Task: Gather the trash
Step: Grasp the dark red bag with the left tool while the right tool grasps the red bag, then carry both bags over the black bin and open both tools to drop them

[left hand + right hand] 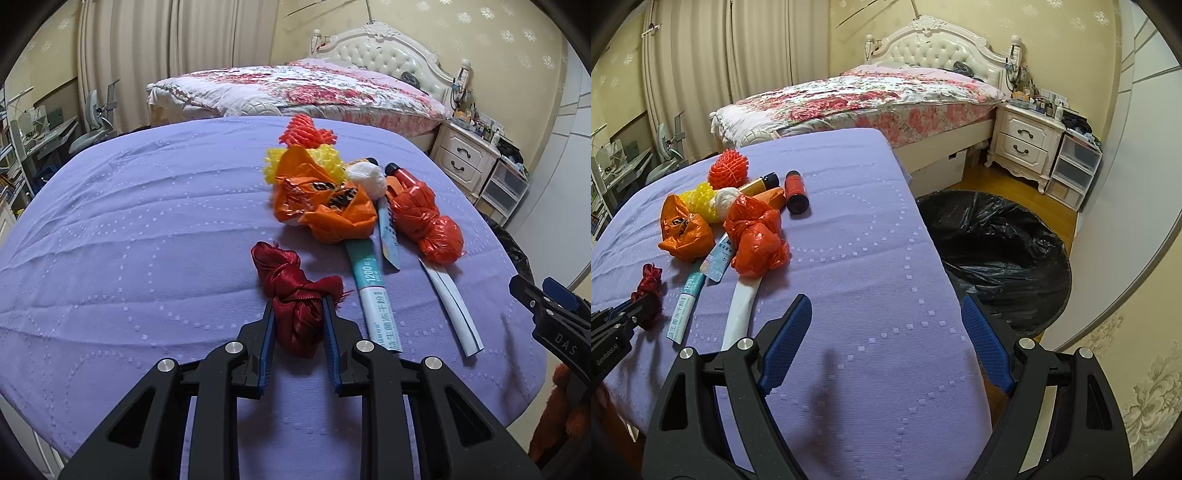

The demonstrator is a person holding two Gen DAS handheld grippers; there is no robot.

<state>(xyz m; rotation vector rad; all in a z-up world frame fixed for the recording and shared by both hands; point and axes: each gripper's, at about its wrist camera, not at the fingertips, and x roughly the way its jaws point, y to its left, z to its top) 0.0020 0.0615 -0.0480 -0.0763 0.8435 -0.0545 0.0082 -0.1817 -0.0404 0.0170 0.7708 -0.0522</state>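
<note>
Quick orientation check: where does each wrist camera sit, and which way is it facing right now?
Left wrist: rides the left gripper, angled down over the purple-covered table; jaws shut on the dark red ribbon bundle.
Right wrist: rides the right gripper, jaws open over the table's edge, black-lined trash bin beyond.
Shared: ribbon, trash pile, bed; each sees the other gripper.

Cream wallpapered bedroom: floral-quilted bed [857, 99], white nightstand [1023, 142], pleated curtains [720, 55], wooden floor [990, 179].

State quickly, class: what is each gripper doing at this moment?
Left gripper: jaws closed on the dark red ribbon bundle.
Right gripper: jaws open, holding nothing, above the purple cloth.
</note>
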